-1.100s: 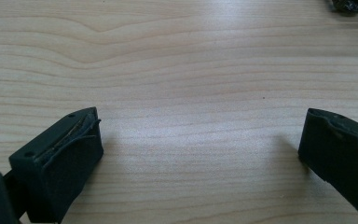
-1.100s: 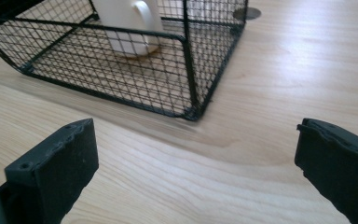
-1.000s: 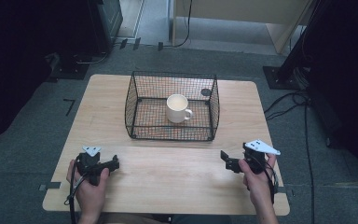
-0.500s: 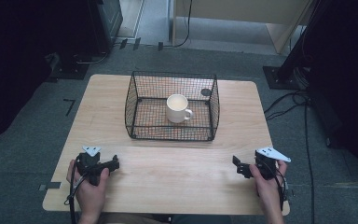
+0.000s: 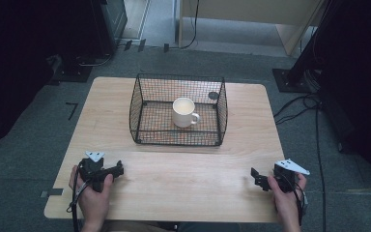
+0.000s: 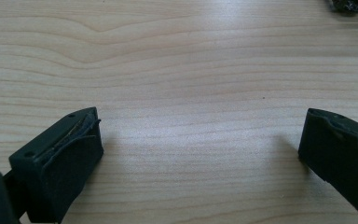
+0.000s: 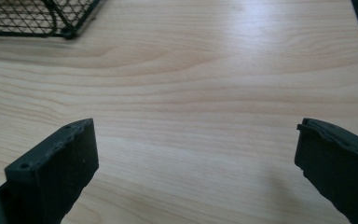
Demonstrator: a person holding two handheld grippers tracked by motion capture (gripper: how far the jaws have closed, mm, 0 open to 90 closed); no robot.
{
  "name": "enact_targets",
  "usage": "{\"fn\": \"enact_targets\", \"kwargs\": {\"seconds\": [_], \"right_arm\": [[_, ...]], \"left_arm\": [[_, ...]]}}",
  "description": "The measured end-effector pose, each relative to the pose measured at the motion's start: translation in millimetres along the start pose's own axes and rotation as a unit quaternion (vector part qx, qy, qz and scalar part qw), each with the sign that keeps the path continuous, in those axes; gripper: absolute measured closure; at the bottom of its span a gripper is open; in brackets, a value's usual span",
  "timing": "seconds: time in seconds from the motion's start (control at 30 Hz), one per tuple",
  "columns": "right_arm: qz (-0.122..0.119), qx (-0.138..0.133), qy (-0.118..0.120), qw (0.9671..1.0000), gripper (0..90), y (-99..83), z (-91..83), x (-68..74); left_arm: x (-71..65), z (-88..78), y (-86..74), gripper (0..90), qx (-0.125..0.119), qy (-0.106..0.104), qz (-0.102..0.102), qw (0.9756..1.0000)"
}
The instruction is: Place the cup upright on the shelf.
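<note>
A black wire basket (image 5: 147, 135) stands in the middle of the wooden table (image 5: 183, 188), with a white mug (image 5: 184, 112) upright inside it. My left gripper (image 5: 118, 169) rests near the front left of the table, held in a hand, its jaws pointing right. In the left gripper view this left gripper (image 6: 200, 140) is open over bare wood. My right gripper (image 5: 256, 177) sits near the front right, jaws pointing left. The right gripper view shows the right gripper (image 7: 196, 140) open and holding nothing, with a corner of the basket (image 7: 28, 18) at the top left.
A small dark round thing (image 5: 213, 95) lies at the basket's back right corner. Cables (image 5: 299, 104) run over the grey floor to the right of the table. Dark stands and equipment ring the table. Bare wood stretches between the two grippers.
My right gripper has moved to the right and closer to the table's front edge. The left gripper, basket and mug have stayed put.
</note>
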State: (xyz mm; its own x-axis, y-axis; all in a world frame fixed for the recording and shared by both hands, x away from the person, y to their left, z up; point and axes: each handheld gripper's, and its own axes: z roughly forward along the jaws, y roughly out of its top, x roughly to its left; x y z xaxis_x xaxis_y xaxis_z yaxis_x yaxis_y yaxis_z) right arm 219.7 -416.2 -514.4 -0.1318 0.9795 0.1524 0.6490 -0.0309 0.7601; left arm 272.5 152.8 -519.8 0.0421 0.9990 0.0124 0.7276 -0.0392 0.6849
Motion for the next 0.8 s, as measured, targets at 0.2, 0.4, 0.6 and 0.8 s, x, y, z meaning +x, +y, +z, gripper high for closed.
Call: {"fn": "enact_targets", "kwargs": {"seconds": [0.2,0.4,0.6,0.8], "right_arm": [[0.005,0.014,-0.014,0.9998,0.0,-8.5,-0.2,-10.1],[0.004,0.023,-0.023,0.9995,0.0,-12.6,-0.3,-14.0],[-0.029,0.038,-0.045,0.9978,0.0,-14.1,0.9,-10.0],[-0.047,0.044,-0.043,0.997,0.0,-14.6,1.6,-7.0]], "left_arm": [[-0.1,0.0,0.0,0.0,0.0,0.0,-0.001,1.0],[-0.1,0.0,0.0,0.0,0.0,0.0,0.0,1.0],[-0.1,0.0,-0.1,0.0,0.0,0.0,-0.001,1.0],[-0.1,0.0,-0.1,0.0,0.0,0.0,-0.001,1.0]]}}
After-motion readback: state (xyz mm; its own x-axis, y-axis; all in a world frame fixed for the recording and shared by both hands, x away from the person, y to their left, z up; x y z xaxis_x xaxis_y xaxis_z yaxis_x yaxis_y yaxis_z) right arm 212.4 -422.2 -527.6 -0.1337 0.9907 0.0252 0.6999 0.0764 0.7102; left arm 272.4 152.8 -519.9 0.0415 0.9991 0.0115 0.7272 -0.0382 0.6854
